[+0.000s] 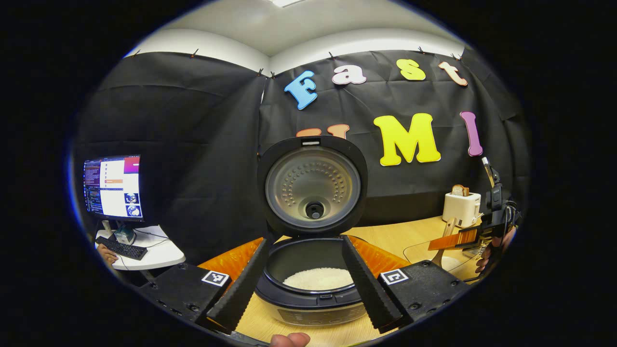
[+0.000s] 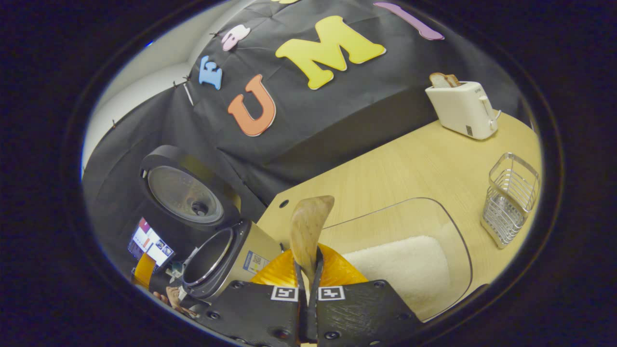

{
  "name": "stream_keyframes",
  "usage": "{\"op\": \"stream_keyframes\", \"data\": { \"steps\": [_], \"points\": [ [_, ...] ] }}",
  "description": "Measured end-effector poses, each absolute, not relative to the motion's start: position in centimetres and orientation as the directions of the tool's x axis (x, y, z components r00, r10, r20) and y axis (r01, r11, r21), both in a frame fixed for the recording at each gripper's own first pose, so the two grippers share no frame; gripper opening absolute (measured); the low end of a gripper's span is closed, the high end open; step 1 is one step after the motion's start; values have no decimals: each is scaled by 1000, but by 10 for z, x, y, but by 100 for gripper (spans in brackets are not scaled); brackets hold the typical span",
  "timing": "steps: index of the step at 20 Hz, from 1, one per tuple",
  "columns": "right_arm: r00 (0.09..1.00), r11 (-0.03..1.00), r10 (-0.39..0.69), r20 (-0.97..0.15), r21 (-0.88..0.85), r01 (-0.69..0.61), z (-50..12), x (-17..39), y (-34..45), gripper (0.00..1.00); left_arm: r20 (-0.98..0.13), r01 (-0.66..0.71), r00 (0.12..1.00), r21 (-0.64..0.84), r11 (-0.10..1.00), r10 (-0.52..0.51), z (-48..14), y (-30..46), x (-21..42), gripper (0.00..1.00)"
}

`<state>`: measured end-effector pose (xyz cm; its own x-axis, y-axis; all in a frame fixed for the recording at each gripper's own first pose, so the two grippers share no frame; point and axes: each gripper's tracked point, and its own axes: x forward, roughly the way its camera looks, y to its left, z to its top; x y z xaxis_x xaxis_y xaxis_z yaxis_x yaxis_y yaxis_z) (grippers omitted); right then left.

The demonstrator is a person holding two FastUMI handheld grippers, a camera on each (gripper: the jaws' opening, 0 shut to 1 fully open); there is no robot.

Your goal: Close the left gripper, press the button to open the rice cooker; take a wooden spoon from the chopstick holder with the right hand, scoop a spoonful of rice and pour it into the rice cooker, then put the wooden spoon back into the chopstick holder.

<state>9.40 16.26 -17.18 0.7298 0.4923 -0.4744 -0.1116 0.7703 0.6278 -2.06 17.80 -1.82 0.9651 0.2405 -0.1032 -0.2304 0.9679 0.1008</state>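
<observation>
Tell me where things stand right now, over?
Left tool open, hovering before rice cooker, lid up, rice inside. Right tool shut on wooden spoon, above rice container. Nothing blocking.

Open pot, lid up behind it

The rice cooker is open on top, so the way down into it is free. Its lid stands up at the back like a wall. To the cooker's right lies bare tabletop, with the toaster and wire chopstick holder far off.
</observation>
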Motion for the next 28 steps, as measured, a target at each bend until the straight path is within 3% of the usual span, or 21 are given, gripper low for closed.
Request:
{"op": "stream_keyframes", "data": {
  "steps": [9, 14, 28],
  "points": [
    [752, 650, 490, -440, 760, 21, -170, 99, 143, 0, -82, -232, 967, 96, 968, 240, -12, 176, -20, 98],
    [787, 651, 457, -415, 759, 23, -162, 105, 115, 0, -75, -228, 969, 97, 969, 236, -13, 176, -19, 98],
    [837, 500, 448, -316, 864, 59, -113, 128, 79, 1, -71, -280, 954, 133, 951, 291, -13, 202, -26, 98]
  ]
}}
